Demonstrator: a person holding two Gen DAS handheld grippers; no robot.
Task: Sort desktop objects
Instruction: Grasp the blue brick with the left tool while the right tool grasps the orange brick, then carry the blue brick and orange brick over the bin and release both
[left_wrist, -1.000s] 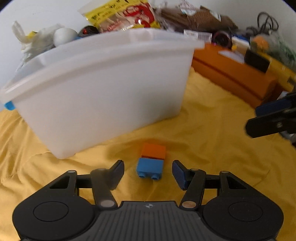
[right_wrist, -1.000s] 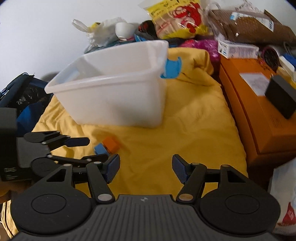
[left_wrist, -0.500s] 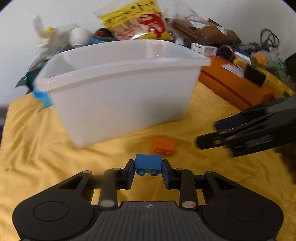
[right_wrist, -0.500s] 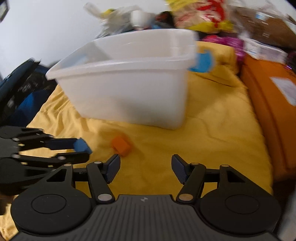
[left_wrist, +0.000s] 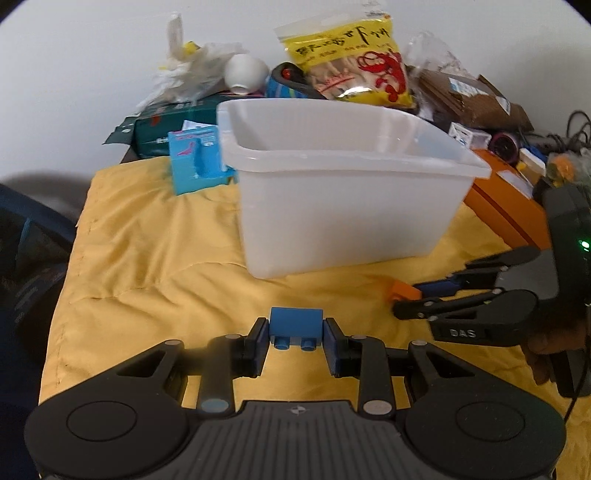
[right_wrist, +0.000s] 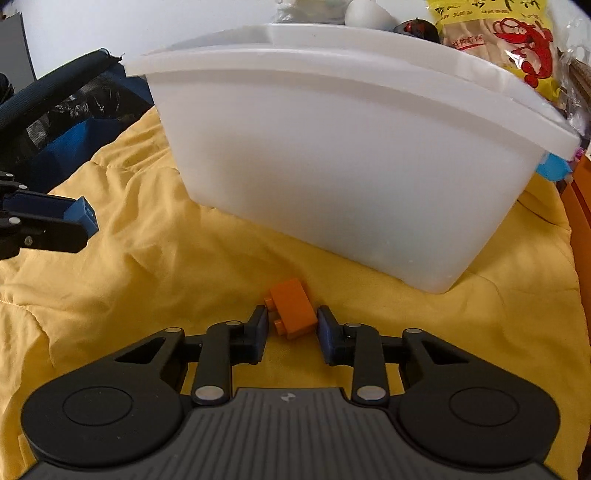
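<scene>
Jaws of the left gripper (left_wrist: 295, 338) stand clenched on a blue brick (left_wrist: 295, 326), studs facing the camera, the brick lifted clear of the yellow cloth (left_wrist: 155, 258). Jaws of the right gripper (right_wrist: 291, 325) have just been closing; an orange brick (right_wrist: 293, 314) sits between them, lying skewed on the cloth, the right pad (right_wrist: 325, 330) against its end and the left pad close at its studs, though whether that side presses cannot be told. Seen from the left wrist, the right gripper (left_wrist: 406, 301) reaches in from the right edge with the orange brick (left_wrist: 404, 290) at its tips, near the front corner of the bin. Seen from the right wrist, the left gripper (right_wrist: 79, 221) enters from the left edge, the blue brick (right_wrist: 83, 216) in its tips. White plastic bin (left_wrist: 351, 192), translucent, stands upright on the cloth just beyond both bricks, nothing visible inside it. Behind the bin: a yellow snack bag (left_wrist: 349, 70) with a red crayfish print, a crumpled clear plastic bag (left_wrist: 188, 77), a white rounded object (left_wrist: 245, 70), a light-blue card pack (left_wrist: 195, 160) and a dark green box (left_wrist: 166, 127). Right of the bin: an orange box (left_wrist: 506, 206).
</scene>
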